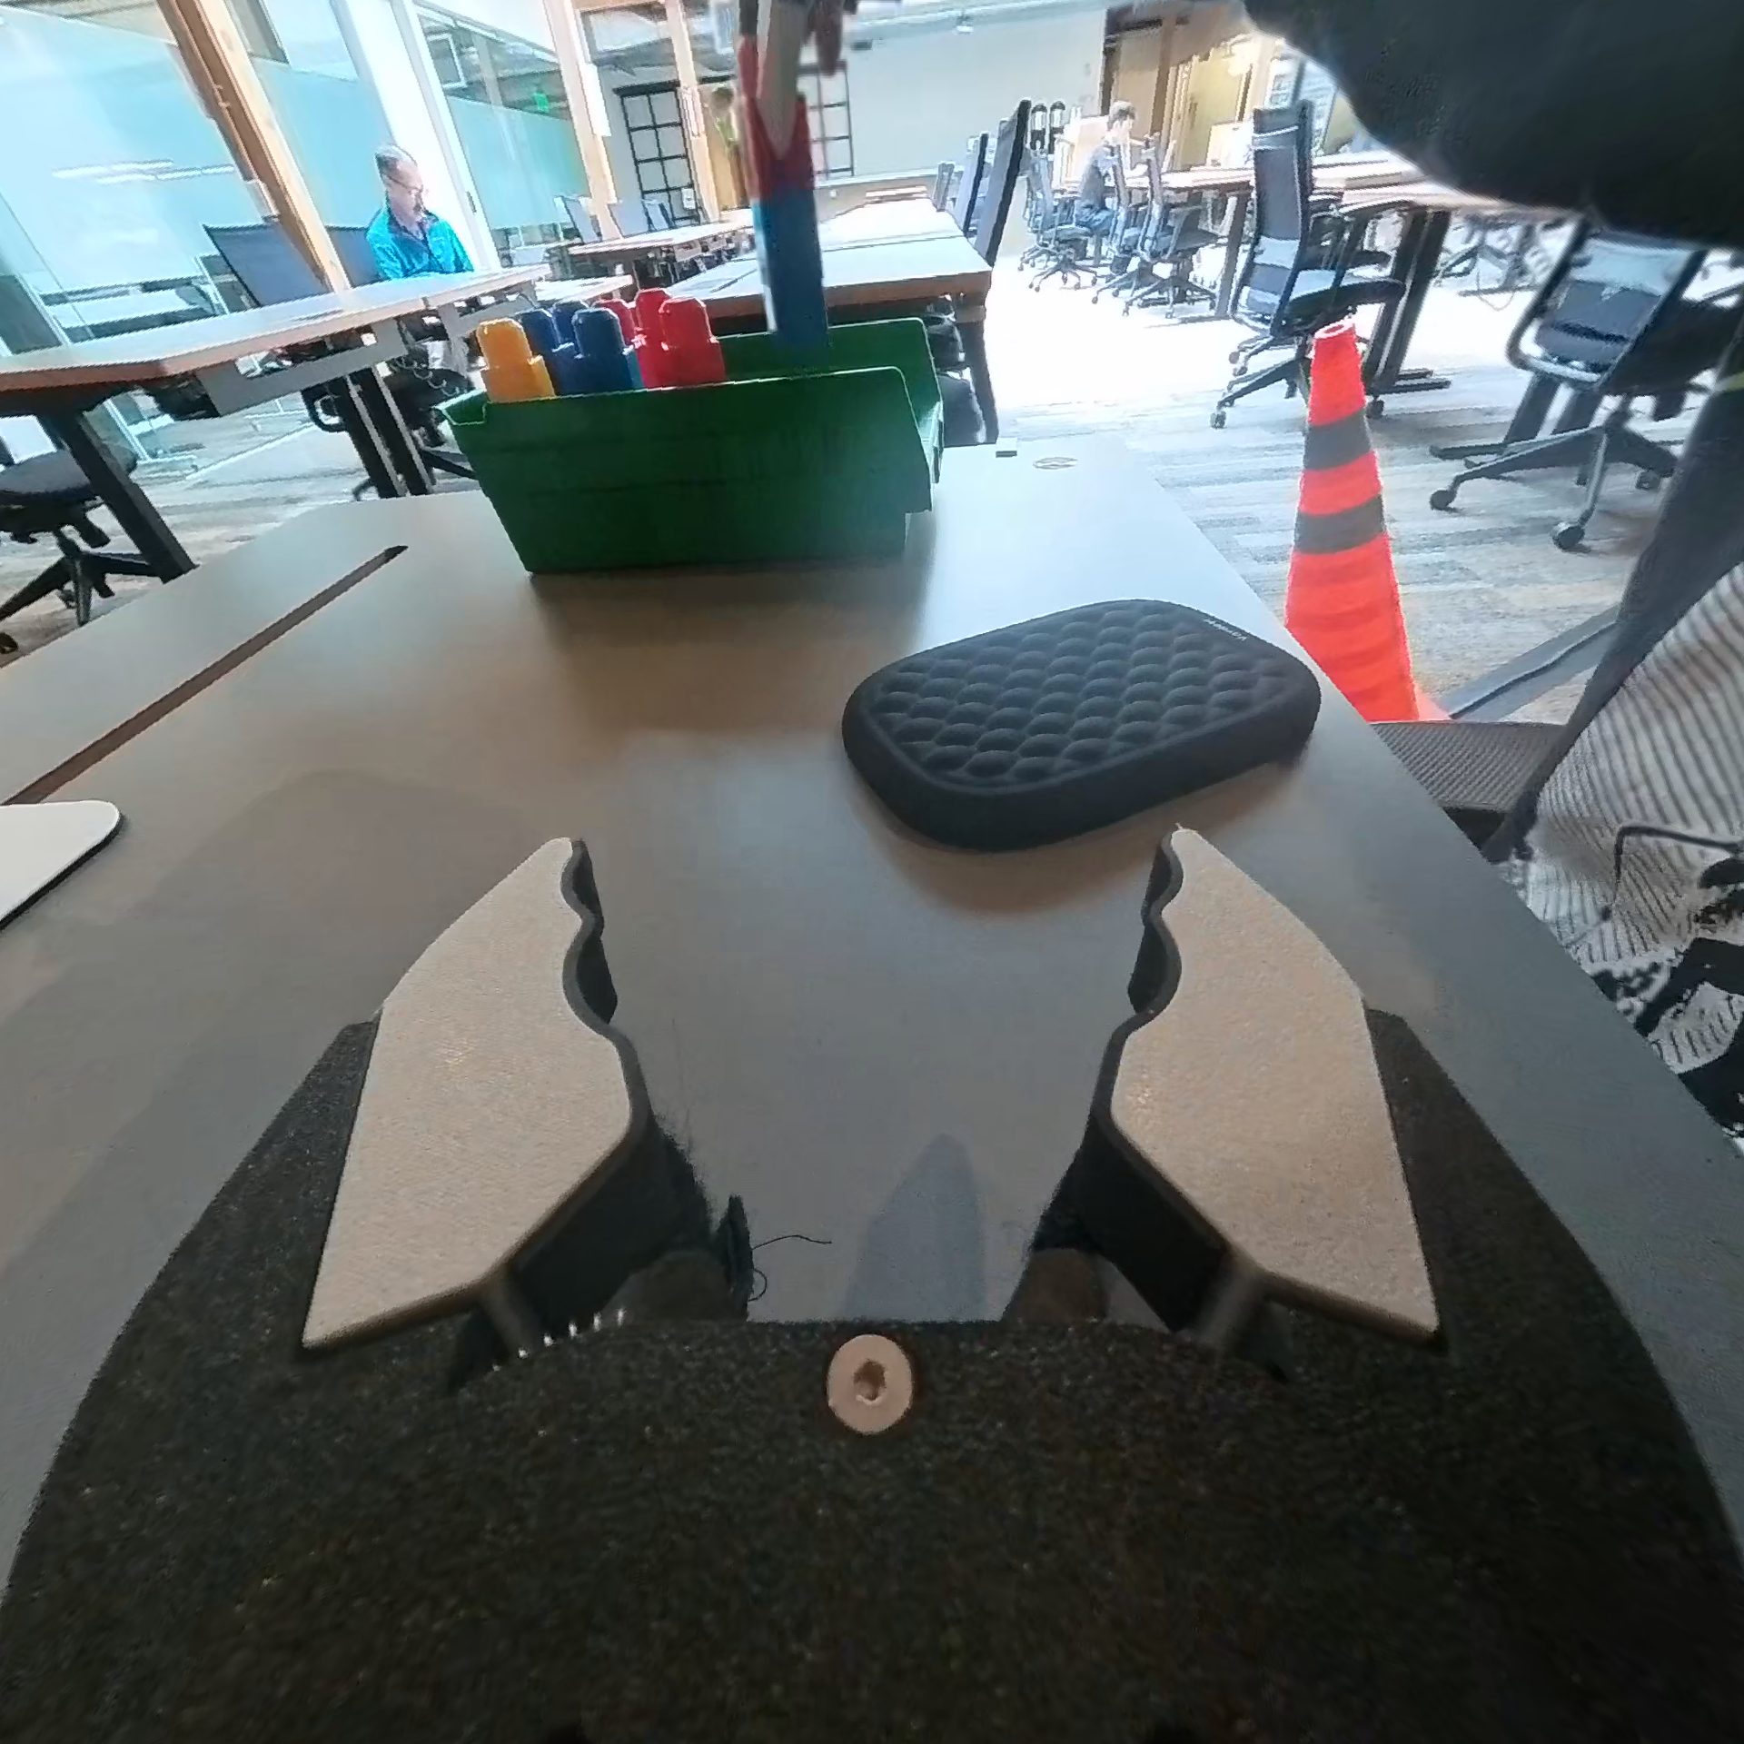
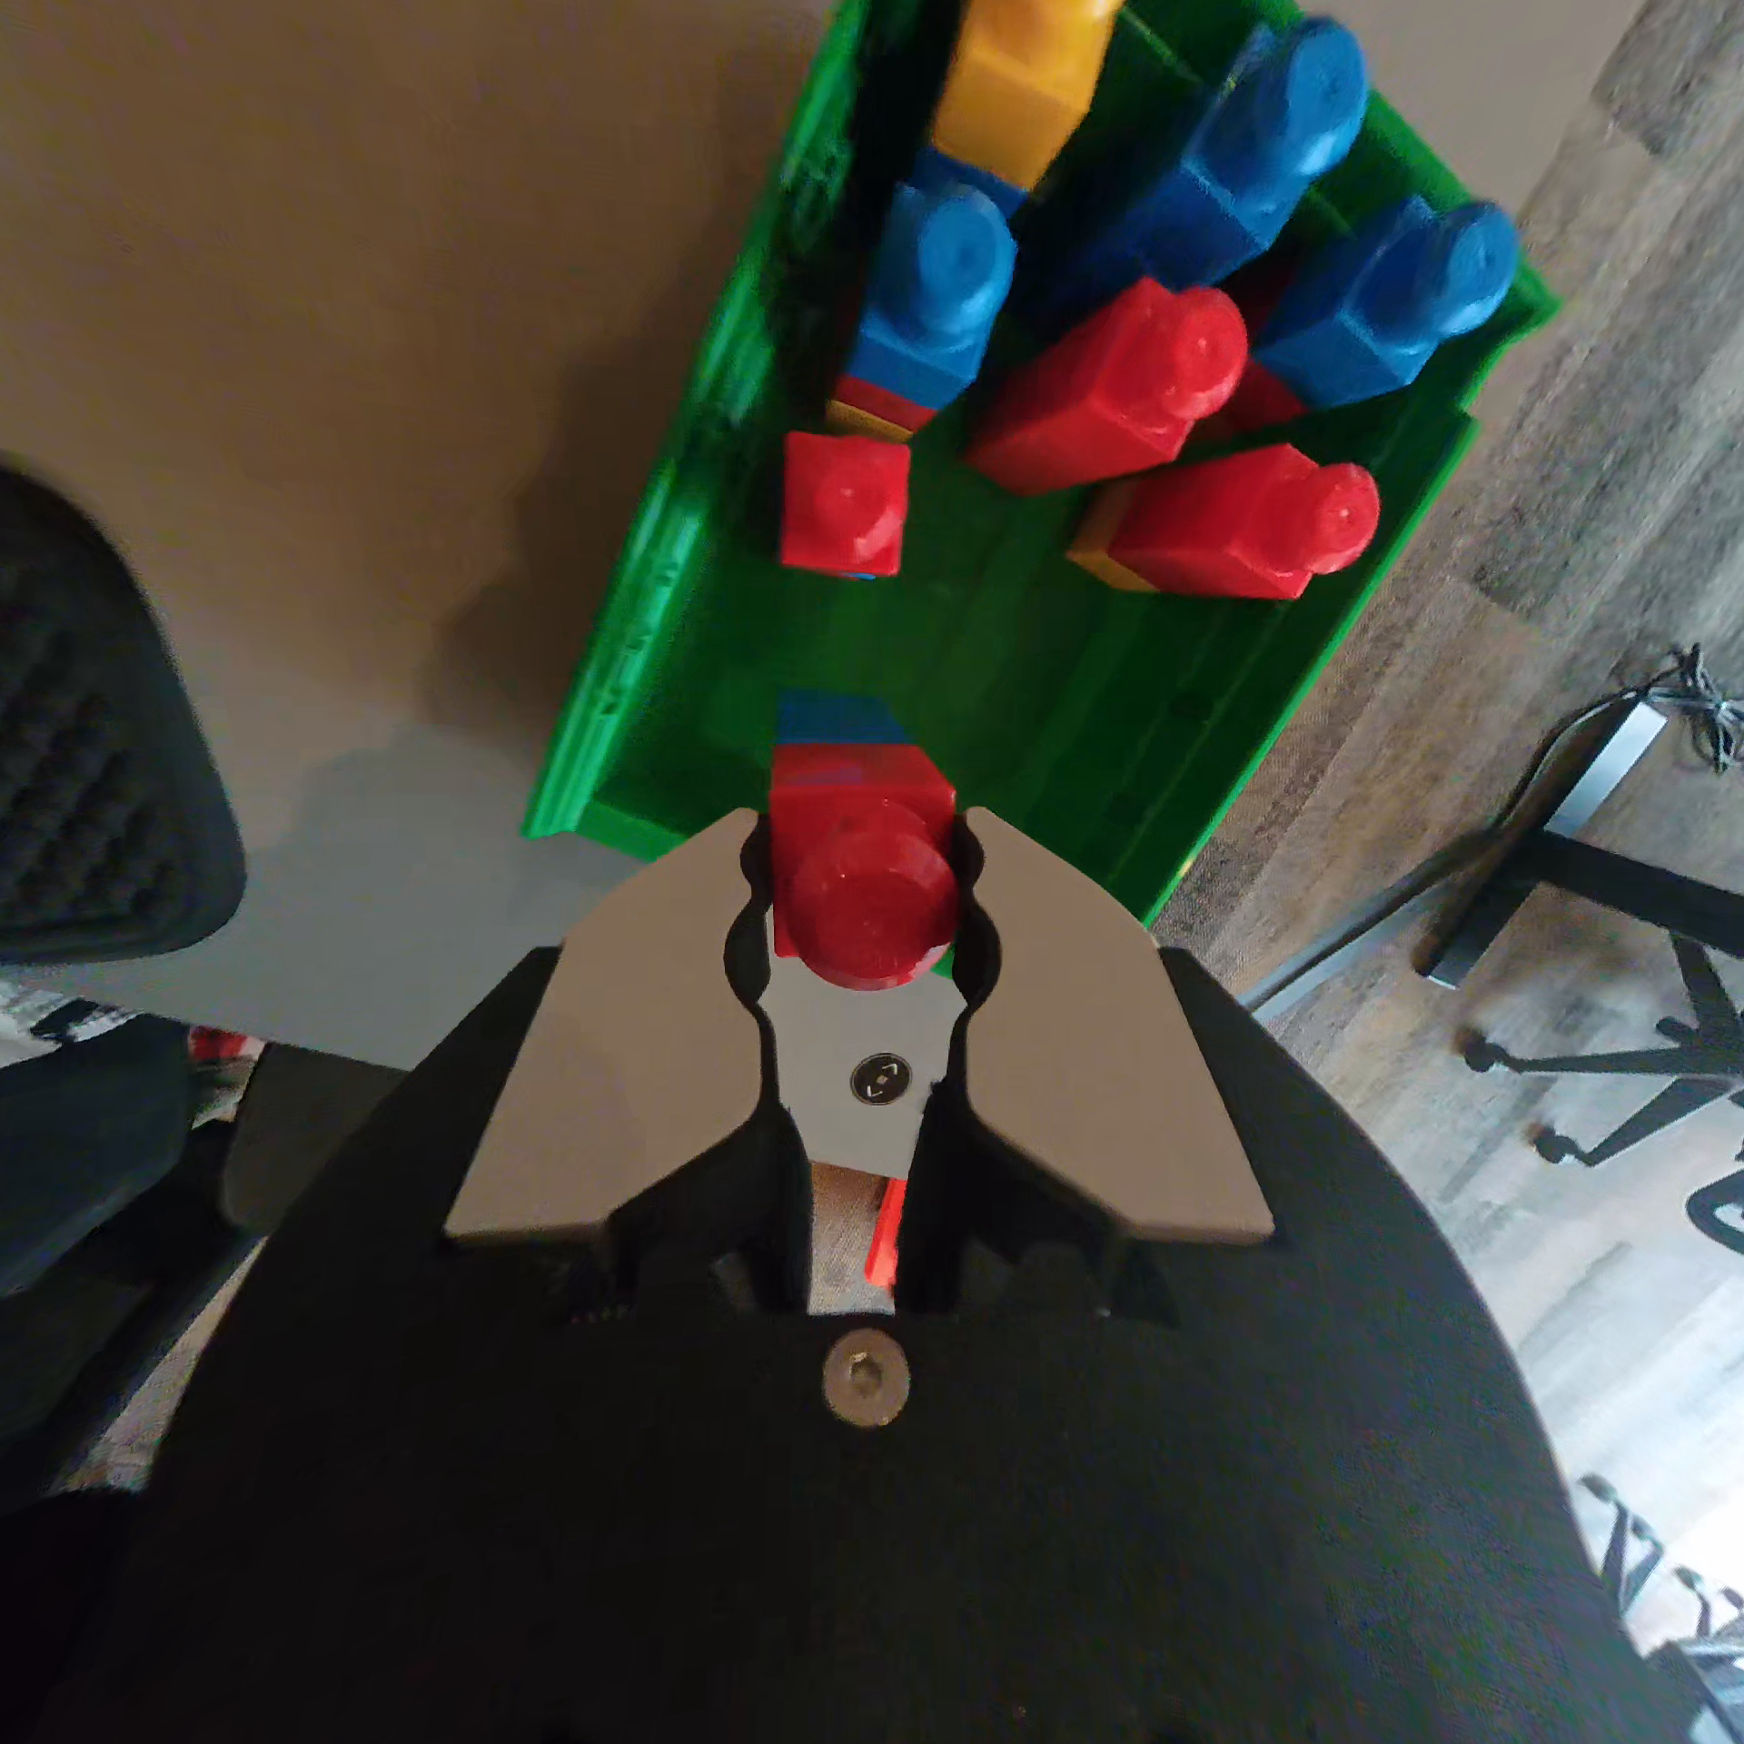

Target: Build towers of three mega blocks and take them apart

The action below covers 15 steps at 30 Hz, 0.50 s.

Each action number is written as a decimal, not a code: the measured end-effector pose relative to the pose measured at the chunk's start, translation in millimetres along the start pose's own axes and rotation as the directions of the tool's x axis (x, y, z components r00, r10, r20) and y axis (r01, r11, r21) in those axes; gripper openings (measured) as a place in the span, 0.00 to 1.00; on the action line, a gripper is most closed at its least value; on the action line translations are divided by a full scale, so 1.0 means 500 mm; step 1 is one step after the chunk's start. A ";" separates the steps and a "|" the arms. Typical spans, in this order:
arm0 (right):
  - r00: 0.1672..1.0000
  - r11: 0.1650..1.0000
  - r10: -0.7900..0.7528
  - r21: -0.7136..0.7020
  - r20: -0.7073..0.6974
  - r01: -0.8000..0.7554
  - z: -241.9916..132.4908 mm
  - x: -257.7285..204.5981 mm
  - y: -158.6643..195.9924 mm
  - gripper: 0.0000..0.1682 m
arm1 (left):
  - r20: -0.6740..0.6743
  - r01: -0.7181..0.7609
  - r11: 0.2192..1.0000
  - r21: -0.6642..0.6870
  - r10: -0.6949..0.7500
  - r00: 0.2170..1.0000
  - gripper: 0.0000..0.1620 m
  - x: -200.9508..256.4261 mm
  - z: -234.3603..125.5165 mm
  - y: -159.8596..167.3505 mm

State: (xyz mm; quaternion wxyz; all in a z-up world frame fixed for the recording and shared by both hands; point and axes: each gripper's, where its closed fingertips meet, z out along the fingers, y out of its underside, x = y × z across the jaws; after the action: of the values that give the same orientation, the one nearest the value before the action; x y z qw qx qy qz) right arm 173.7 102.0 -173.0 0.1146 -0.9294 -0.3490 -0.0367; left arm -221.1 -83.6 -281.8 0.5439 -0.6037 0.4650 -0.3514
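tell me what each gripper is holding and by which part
Right gripper clamps the red plastic top block of a red-and-blue stack, by its sides. Left gripper is open, holding nothing.

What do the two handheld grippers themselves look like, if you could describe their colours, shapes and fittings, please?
Both match: the left gripper and right gripper each have two flat pale-grey fingers with wavy, notched black inner edges, set on a rounded body with a rough black surface and one silver hex screw at its centre.
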 end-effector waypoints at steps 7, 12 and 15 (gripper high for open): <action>0.998 0.997 0.069 -0.020 -0.004 -0.069 0.086 0.065 -0.009 0.21 | -0.008 -0.017 1.000 -0.019 0.017 1.000 0.67 0.005 0.004 0.004; 0.996 0.995 0.087 -0.046 -0.006 -0.087 0.140 0.090 -0.029 0.21 | -0.015 -0.025 0.999 -0.026 0.025 1.000 0.67 0.008 0.005 0.006; 0.995 0.994 0.098 -0.057 -0.013 -0.098 0.164 0.104 -0.042 0.21 | -0.017 -0.018 1.000 -0.023 0.018 1.000 0.67 0.007 0.004 0.005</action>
State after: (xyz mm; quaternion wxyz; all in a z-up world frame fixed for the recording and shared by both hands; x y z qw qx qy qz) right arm 198.4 170.3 -241.1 0.0913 -0.9481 -0.3012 -0.0456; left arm -218.6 -85.9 -285.1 0.5363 -0.6027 0.4789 -0.3460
